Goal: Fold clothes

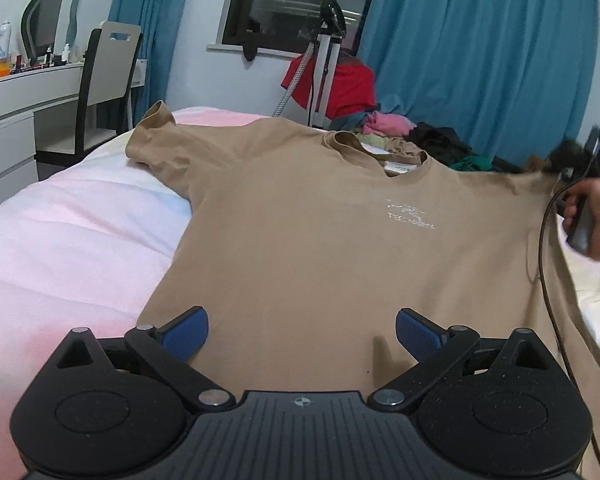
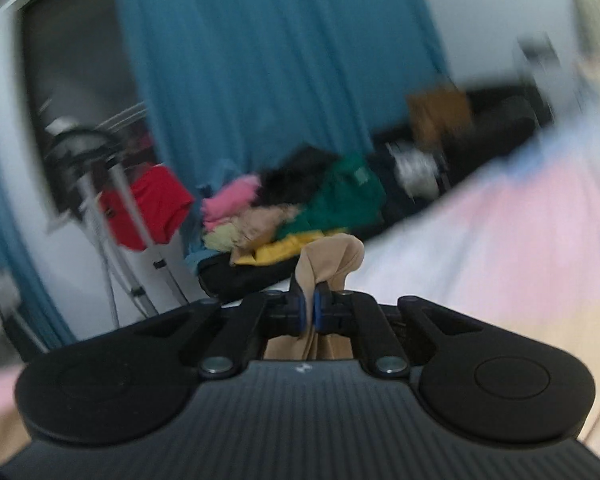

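A tan T-shirt (image 1: pixel 320 240) with a small white chest print lies front up, spread over the pink bed (image 1: pixel 68 240). My left gripper (image 1: pixel 302 334) hovers open over the shirt's near hem, its blue pads (image 1: pixel 186 336) wide apart with only flat cloth beneath. At the far right of the left wrist view a hand holds my right gripper (image 1: pixel 596 160) at the shirt's right sleeve. The right wrist view is blurred; there my right gripper (image 2: pixel 309 308) is shut on a bunched fold of the tan shirt (image 2: pixel 332 258), which sticks up past the pads.
A pile of coloured clothes (image 2: pixel 300 204) lies at the bed's far side below blue curtains (image 1: pixel 480 60). A garment steamer stand with a red garment (image 1: pixel 332 84) stands by the window. A white desk and chair (image 1: pixel 108 80) stand at left. A black cable (image 1: pixel 548 280) hangs across the shirt's right side.
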The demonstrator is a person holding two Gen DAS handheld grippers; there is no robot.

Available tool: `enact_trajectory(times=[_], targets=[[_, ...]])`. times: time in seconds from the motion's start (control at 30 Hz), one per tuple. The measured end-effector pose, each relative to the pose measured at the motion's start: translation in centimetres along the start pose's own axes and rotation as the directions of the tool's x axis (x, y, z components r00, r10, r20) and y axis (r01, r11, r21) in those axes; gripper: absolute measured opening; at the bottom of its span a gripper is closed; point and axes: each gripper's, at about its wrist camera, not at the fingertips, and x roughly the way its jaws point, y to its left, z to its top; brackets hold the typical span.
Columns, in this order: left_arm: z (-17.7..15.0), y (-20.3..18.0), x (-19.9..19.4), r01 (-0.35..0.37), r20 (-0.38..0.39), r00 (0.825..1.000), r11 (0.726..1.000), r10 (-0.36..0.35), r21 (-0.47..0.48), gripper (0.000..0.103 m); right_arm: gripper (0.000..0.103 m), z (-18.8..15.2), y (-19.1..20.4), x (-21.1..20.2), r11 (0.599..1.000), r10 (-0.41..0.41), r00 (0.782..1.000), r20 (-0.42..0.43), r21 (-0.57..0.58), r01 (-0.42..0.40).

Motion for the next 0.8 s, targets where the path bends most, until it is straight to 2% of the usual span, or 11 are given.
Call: enact_trajectory(times=[0.1,0.2,0.3,0.4,0.47,0.5,0.53,0.57,0.63,0.7,0.8], targets=[[0.1,0.0,-0.5,-0.023,0.003,1.0,1.0,0.023,0.013,0.101,0.008,0.6,5.3,-2.6,0.969,0.039,0.998,0.045,-0.246,-0.027],[0.2,0.2,-1.3,-0.033,0.015,0.999,0.999,0.033,0.015,0.101,0.008,-0.9,11.1,-4.8,0.892,0.15,0.988,0.032,-0.435,-0.121],[0.5,0.7,-1.9,-0.038,0.037,0.999,0.999,0.038,0.001,0.101,0.009,-4.1,15.7,-5.9,0.829,0.233,0.971,-0.053,-0.511,-0.227],[0.6,1.4,-2.3,-0.048,0.046,0.998,0.999,0.048,-0.02,0.101,0.01,-7.4,18.6,-5.4,0.792,0.247,0.958,-0.147,-0.539,-0.287],[0.6,2.0,-2.2,-0.05,0.048,0.997,0.998,0.052,-0.044,0.101,0.029,-8.6,19.4,-4.2,0.797,0.251,0.938,-0.24,-0.499,-0.341],[0.7,2.3,-2.1,-0.051,0.043,0.998,0.997,0.054,-0.059,0.101,0.066,-9.0,19.5,-3.5,0.802,0.258,0.921,-0.294,-0.467,-0.373],[0.7,2.5,-1.9,-0.049,0.033,0.998,0.996,0.051,-0.075,0.101,0.098,-9.2,19.4,-3.4,0.798,0.272,0.904,-0.331,-0.448,-0.404],[0.7,2.6,-1.7,-0.047,0.025,0.998,0.995,0.049,-0.087,0.101,0.103,-9.4,19.3,-3.5,0.792,0.286,0.887,-0.362,-0.431,-0.432],[0.7,2.7,-1.4,-0.047,0.015,0.999,0.994,0.049,-0.095,0.101,0.103,-9.3,18.4,-5.8,0.78,0.324,0.875,-0.359,-0.422,-0.462],[0.8,2.5,-1.3,-0.05,0.009,0.999,0.995,0.051,-0.089,0.101,0.103,-8.8,17.0,-8.2,0.793,0.36,0.854,-0.376,-0.359,-0.493],[0.8,1.8,-1.6,-0.051,0.019,0.998,0.996,0.053,-0.066,0.101,0.103,-7.3,14.8,-13.6,0.805,0.407,0.844,-0.35,-0.299,-0.512]])
